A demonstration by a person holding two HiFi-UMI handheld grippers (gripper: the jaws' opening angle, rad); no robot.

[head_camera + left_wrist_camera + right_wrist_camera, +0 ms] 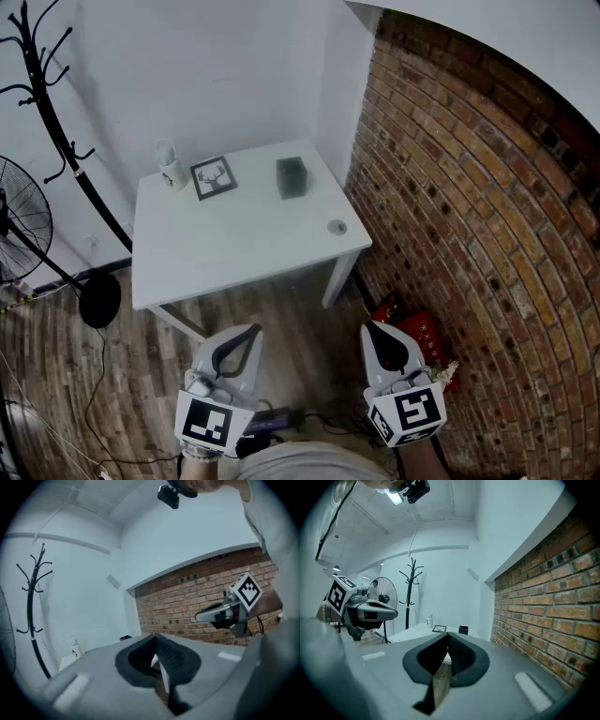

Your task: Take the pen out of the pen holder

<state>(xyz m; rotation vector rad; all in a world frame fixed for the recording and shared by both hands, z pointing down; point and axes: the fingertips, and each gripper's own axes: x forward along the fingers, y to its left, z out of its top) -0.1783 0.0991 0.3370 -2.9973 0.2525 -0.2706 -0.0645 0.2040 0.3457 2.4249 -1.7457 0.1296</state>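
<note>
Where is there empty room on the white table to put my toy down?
The front and middle of the table are bare, from the left edge to the small round disc near the right edge. The back is crowded: a white cup, a picture frame and a dark box stand along it.

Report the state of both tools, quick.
Left tool: closed, jaw tips together, holding nothing.
Right tool: closed, jaw tips together, holding nothing.
</note>
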